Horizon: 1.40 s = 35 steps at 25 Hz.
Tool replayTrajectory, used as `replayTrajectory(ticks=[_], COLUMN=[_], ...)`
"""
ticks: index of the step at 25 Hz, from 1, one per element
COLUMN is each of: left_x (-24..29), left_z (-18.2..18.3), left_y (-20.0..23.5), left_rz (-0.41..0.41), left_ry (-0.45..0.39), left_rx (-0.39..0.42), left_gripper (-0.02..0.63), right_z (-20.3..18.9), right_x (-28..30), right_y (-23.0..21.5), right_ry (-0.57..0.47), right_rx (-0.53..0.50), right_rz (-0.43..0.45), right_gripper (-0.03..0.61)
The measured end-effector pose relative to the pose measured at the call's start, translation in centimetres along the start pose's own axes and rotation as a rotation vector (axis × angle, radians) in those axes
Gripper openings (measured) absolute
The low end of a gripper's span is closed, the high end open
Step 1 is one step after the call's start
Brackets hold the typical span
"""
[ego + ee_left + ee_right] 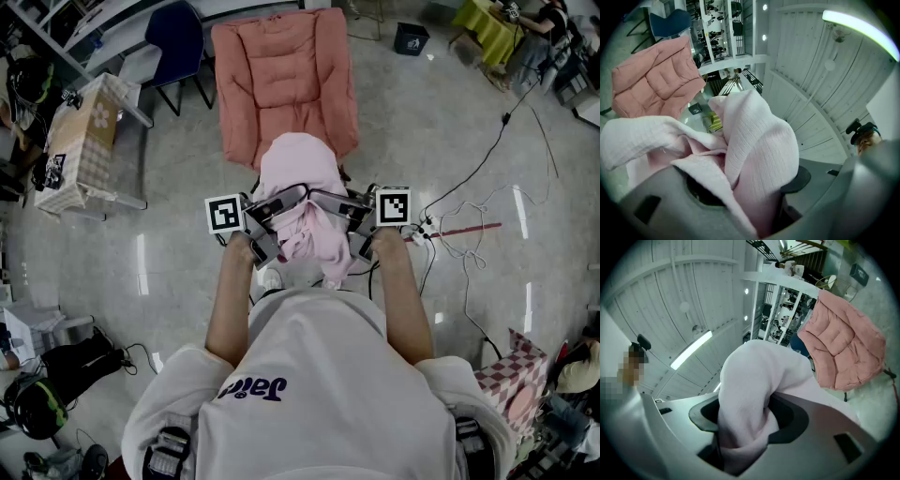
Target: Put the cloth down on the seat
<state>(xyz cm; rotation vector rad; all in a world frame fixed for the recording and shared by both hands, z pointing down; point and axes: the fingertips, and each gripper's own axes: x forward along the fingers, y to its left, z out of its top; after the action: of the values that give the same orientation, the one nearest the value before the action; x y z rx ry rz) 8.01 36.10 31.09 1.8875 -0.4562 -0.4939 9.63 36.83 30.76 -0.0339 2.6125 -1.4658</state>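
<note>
A pale pink cloth point(298, 178) hangs bunched between my two grippers, held up in front of the person's chest. The left gripper point(270, 225) is shut on its left part, and folds of the cloth point(754, 145) fill the space between the jaws. My right gripper point(345, 221) is shut on the right part, where a thick wad of the cloth point(745, 394) is wedged between the jaws. The seat is a salmon-pink padded chair point(281, 80) standing just beyond the cloth. The chair also shows as a padded seat point(651, 79) in the left gripper view and a padded seat point(846, 348) in the right one.
A dark blue chair point(178, 37) stands left of the pink one. A box under a checked cover point(89, 131) is at the far left. Cables point(469, 230) trail over the floor at the right, and bags point(66, 370) lie at the lower left. A black bin point(411, 37) is at the back.
</note>
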Motion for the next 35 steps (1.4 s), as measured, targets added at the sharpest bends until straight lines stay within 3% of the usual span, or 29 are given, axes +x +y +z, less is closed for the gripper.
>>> replayTrajectory(ticks=[3, 6, 11, 19, 23, 35], left_x=[0.8, 2.6, 2.7, 2.5, 3.7, 3.7], left_z=[-0.6, -2.4, -3.3, 1.2, 4.8, 20.6], left_y=[0.2, 0.9, 1.0, 3.4, 5.3, 12.0], left_rz=[0.010, 0.039, 0.020, -0.016, -0.026, -0.040], left_ry=[0.001, -0.011, -0.046, -0.053, -0.043, -0.044], left_rx=[0.012, 0.027, 0.046, 0.064, 0.046, -0.009], left_gripper=[0.279, 0.279, 0.279, 0.279, 0.279, 0.279], right_z=[-0.3, -0.2, -0.7, 2.0, 5.1, 15.7], right_x=[-1.1, -3.9, -4.5, -1.5, -0.1, 10.1], right_y=[-0.5, -0.3, -0.3, -3.2, -5.7, -14.7], right_ry=[0.041, 0.110, 0.121, 0.094, 0.082, 0.113], right_rx=[-0.033, -0.170, -0.214, -0.219, -0.205, -0.173], right_rz=[-0.073, -0.148, -0.097, -0.069, -0.086, -0.160], right_gripper=[0.258, 0.225, 0.225, 0.227, 0.230, 0.245])
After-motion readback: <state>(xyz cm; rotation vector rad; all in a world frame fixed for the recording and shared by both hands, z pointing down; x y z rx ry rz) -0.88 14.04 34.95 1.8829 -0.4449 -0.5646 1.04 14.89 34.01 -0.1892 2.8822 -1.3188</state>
